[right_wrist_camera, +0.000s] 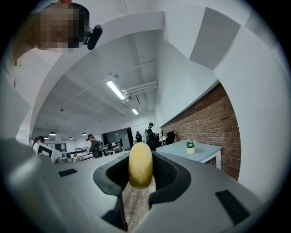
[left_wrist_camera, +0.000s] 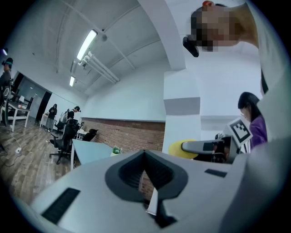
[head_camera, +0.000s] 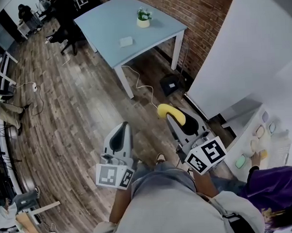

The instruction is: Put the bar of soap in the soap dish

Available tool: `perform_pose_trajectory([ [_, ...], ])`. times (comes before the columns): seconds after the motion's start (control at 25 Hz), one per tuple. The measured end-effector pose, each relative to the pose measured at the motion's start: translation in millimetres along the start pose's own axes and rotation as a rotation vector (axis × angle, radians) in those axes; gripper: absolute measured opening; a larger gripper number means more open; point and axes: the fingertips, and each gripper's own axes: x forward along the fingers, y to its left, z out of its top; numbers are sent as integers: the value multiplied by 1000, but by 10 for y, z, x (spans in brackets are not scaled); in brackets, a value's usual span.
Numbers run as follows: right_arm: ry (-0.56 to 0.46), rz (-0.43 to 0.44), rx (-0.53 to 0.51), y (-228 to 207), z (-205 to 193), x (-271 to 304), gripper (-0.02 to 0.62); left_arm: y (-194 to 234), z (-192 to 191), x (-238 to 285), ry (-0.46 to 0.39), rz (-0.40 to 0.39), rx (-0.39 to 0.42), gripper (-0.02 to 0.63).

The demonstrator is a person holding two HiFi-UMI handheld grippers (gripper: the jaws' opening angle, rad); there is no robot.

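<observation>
A yellow oval bar of soap (head_camera: pixel 170 112) sits between the jaws of my right gripper (head_camera: pixel 177 118), which is shut on it and held level above the wooden floor. In the right gripper view the soap (right_wrist_camera: pixel 140 166) stands on edge between the dark pads. My left gripper (head_camera: pixel 121 130) is beside it on the left, jaws together with nothing in them. The left gripper view shows its shut tips (left_wrist_camera: pixel 145 155) and the soap (left_wrist_camera: pixel 178 148) off to the right. Several small oval dishes or soaps (head_camera: pixel 259 131) lie on a white counter at the right; which is the soap dish I cannot tell.
A person in purple (head_camera: pixel 277 187) stands at the white counter (head_camera: pixel 244 145), a hand among the items. A pale blue table (head_camera: pixel 127 22) with a small potted plant (head_camera: pixel 143 17) stands ahead by the brick wall (head_camera: pixel 199 19). A cable and a black box (head_camera: pixel 170 84) lie on the floor.
</observation>
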Motion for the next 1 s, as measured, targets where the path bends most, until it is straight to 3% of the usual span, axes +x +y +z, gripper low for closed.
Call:
perform_pose_trajectory([
  [0.48,5,-5,10,-146,-71,163,117,62,-87,230,5,-13,3,5],
  [1.0,3,-18,9,-233,-9,1126,117,839,91,850,-4,-56,4,4],
])
